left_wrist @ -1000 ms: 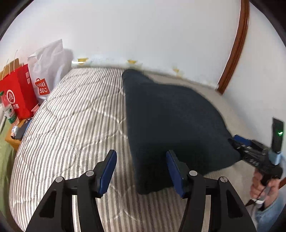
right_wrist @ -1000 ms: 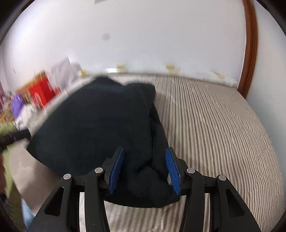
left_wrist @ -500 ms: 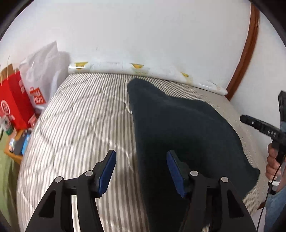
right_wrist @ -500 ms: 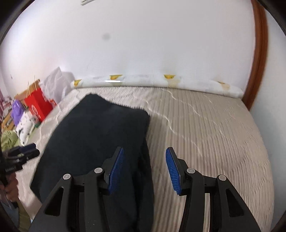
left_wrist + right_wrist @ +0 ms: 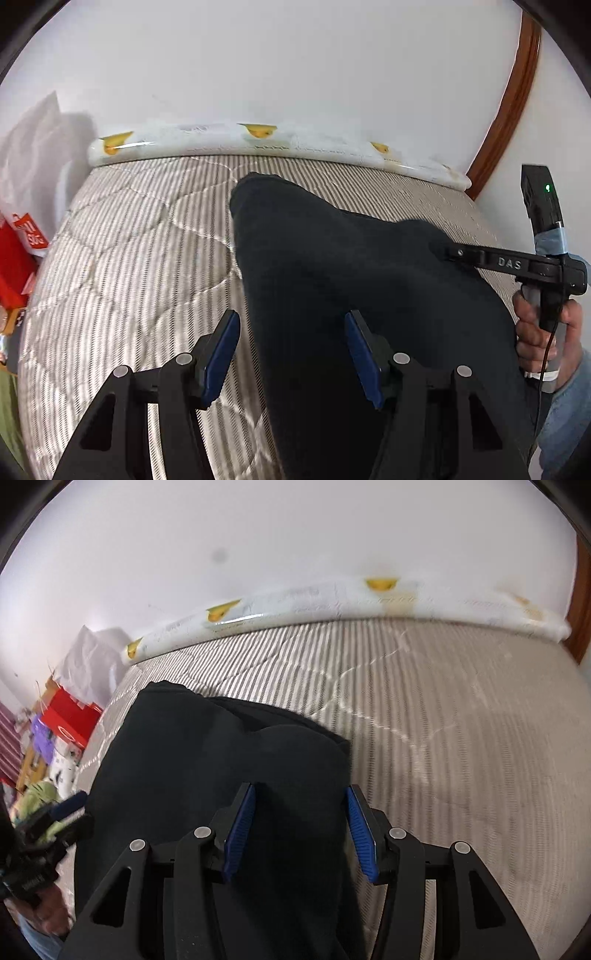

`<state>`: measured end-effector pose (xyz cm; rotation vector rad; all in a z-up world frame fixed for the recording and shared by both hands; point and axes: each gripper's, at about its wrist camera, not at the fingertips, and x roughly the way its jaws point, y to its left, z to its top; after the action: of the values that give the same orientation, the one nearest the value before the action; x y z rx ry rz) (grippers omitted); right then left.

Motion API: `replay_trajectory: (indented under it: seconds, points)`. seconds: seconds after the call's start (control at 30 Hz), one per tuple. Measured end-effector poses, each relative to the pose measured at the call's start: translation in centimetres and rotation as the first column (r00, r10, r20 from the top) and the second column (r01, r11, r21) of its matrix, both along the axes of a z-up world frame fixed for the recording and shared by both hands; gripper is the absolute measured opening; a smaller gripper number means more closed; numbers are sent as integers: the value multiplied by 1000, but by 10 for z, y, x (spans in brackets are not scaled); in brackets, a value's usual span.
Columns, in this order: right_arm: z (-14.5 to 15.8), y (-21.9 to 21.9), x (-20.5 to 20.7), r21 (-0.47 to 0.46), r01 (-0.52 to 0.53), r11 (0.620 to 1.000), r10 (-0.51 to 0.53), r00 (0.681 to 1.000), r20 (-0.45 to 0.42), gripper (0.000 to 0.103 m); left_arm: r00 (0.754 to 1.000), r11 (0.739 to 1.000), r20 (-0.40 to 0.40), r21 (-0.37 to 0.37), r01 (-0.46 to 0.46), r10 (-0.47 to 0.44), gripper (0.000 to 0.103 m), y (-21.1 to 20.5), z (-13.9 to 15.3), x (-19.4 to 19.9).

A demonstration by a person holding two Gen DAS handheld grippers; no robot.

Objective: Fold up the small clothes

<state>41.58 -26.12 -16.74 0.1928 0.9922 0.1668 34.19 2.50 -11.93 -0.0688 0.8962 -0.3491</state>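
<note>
While the dark garment (image 5: 229,760) lies between both grippers' parted jaws — right's closing — striped mattress (image 5: 461,738) bare rightward.

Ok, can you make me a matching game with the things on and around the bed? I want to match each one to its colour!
Things:
1. garment
2. bedcover
3. shopping bag
4. door frame

Colours:
A. brown wood
B. grey and white stripes
C. red
D. very dark, almost black

Pairs: 1-D, 2-B, 3-C, 4-A
</note>
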Motion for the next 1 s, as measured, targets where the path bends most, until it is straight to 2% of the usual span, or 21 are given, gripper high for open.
replay_trajectory:
  seconds: [0.07, 0.13, 0.2, 0.27, 0.33, 0.4, 0.5, 0.73, 0.87, 1.0]
  points:
    - [3, 8, 3, -34, -34, 999, 36, 998, 48, 8, 1000, 1000, -6, -5, 3, -3, 57, -1, -4, 2]
    - [12, 14, 1, -65, -72, 995, 79, 990, 120, 7, 1000, 1000, -9, -15, 3, -3, 57, 1, -5, 3]
    - [19, 4, -1, -52, -27, 998, 37, 981, 189, 7, 1000, 1000, -12, -31, 4, -5, 57, 1, -4, 2]
    - [9, -3, 8, -31, 6, 1000, -1, 989, 147, 7, 1000, 1000, -12, -27, 10, -10, 57, 0, -3, 1]
    - [-8, 0, 15, -68, 15, 998, -8, 995, 96, 7, 1000, 1000, -9, -14, 10, -10, 57, -2, -1, 0]
    - [-4, 3, 12, -90, 10, 996, -1, 995, 103, 9, 1000, 1000, -7, -1, 7, -7, 57, -2, -1, -4]
    - [10, 1, 4, -124, 38, 991, -25, 995, 101, 21, 1000, 1000, -10, -9, 5, -5, 57, 1, -1, -11]
    - [35, -13, -61, -108, -12, 994, 25, 993, 113, 34, 1000, 1000, -2, -20, -1, 1, 57, 5, 3, -41]
    - [26, -1, -103, -160, -68, 985, 86, 991, 103, 36, 1000, 1000, 10, 0, -14, 14, 57, 1, 3, -64]
    - [6, -5, -132, -248, -31, 968, 55, 995, 87, 36, 997, 997, 58, 53, -50, 47, 58, -2, 7, -90]
